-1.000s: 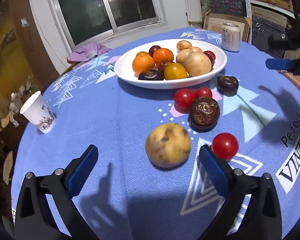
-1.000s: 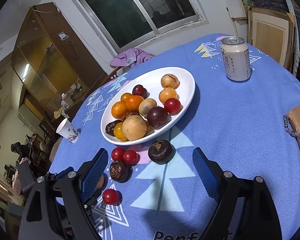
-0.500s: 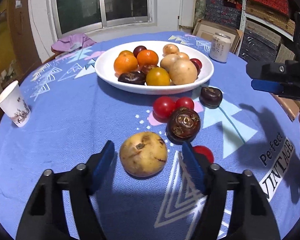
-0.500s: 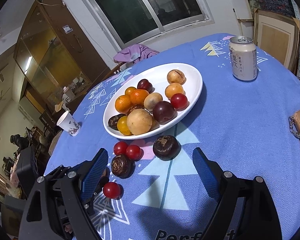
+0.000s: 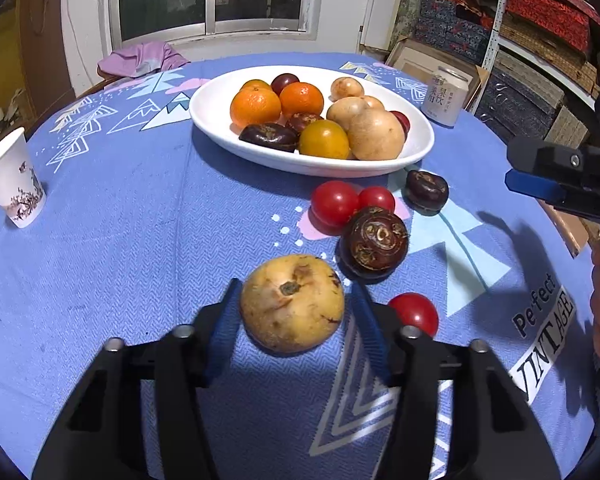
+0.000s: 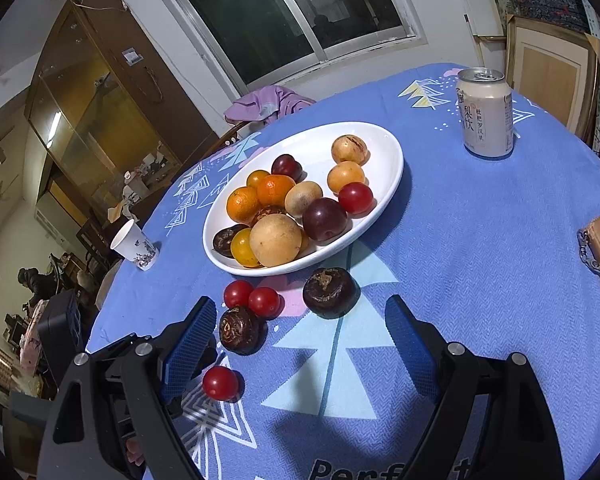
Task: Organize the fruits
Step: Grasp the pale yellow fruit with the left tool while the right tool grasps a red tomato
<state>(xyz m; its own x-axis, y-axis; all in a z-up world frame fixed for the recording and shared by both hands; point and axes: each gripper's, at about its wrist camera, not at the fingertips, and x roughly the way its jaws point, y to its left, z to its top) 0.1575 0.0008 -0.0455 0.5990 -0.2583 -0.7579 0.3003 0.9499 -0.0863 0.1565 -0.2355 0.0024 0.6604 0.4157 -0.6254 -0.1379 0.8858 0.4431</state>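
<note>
Since 0.5 s ago the left claw (image 5: 292,312) has narrowed around the yellow-brown fruit (image 5: 292,303), blue pads now flanking it closely on both sides, contact not confirmable, fruit resting on the tabletop (image 5: 140,240) on the near side of the white bowl (image 5: 420,148). Between fruit and bowl lie a dark brown fruit (image 5: 374,243) and two touching red tomatoes (image 5: 350,203); a third tomato (image 5: 414,312) sits just beside the left claw. Right claw (image 6: 300,344) hangs wide open, holding nothing, near the bowl.
</note>
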